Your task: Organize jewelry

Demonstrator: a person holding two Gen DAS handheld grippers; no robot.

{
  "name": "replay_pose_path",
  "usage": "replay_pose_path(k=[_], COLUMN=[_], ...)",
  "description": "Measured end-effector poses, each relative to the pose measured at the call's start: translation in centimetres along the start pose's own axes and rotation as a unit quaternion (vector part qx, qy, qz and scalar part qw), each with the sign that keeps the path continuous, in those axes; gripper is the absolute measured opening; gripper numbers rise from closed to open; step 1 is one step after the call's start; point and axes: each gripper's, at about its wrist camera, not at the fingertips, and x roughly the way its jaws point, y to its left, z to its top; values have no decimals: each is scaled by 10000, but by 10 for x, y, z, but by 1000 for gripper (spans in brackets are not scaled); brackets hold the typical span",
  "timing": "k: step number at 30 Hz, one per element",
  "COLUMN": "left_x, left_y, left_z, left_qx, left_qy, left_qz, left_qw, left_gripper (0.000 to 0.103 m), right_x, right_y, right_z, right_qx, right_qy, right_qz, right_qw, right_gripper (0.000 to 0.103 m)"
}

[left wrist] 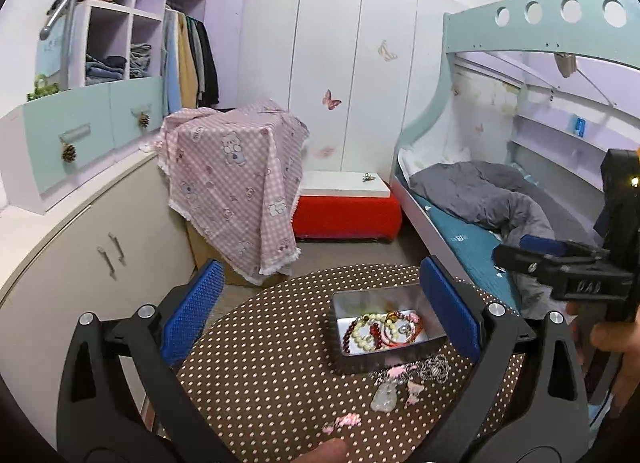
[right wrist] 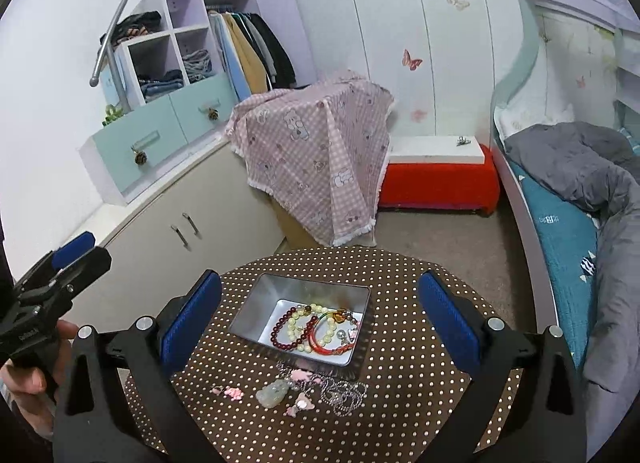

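Left wrist view: the left gripper (left wrist: 324, 303) hangs above the round table with the brown, white-dotted cloth (left wrist: 256, 363), its blue-padded fingers (left wrist: 192, 307) spread wide with nothing between them. The open rectangular silver tin (left wrist: 384, 323) sits on the cloth between the two pads, nearer the right one. Inside it lie a dark red bead bracelet (left wrist: 352, 337), a cream pearl bracelet (left wrist: 366, 333) and a red cord bracelet (left wrist: 390, 337), overlapping. Just in front of the tin, on the cloth, rest a silver chain (left wrist: 434, 367), a pale translucent stone pendant (left wrist: 384, 397) and small pink charms (left wrist: 346, 421). At the right edge the right gripper (left wrist: 520, 249) is seen side-on, held level by a hand (left wrist: 608, 339) beside the table; whether its jaws are parted cannot be told from here.

Right wrist view: the right gripper (right wrist: 320, 315) also hovers over the table (right wrist: 400, 415), released, its blue pads (right wrist: 448, 327) wide apart and empty. This view looks more squarely down into the tin (right wrist: 260, 299), showing the bracelets (right wrist: 316, 329) gathered towards its near right corner, and the chain (right wrist: 344, 393), pendant (right wrist: 274, 393) and pink charms (right wrist: 234, 391) spread in a row before the tin's front wall. The left gripper (right wrist: 76, 251) shows at the left edge, off the table, gripped by a hand (right wrist: 28, 375).
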Motion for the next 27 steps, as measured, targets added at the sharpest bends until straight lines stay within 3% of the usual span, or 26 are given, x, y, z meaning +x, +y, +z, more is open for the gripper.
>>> replay_pose_path(k=[17,27], left_x=[-25,6], left_y=[10,1], left_z=[-66,-124], left_qx=[26,430], left_qy=[281,1055], left_qz=[142,192], left_qw=[9995,9933], left_gripper=[96,96], right_x=[-44,-18], right_y=[8,-1], right_z=[-50,-104], right_qx=[-1,279], right_qy=[-88,579], right_qz=[-265,-273], right_qw=[9996,9976], right_gripper=[95,95])
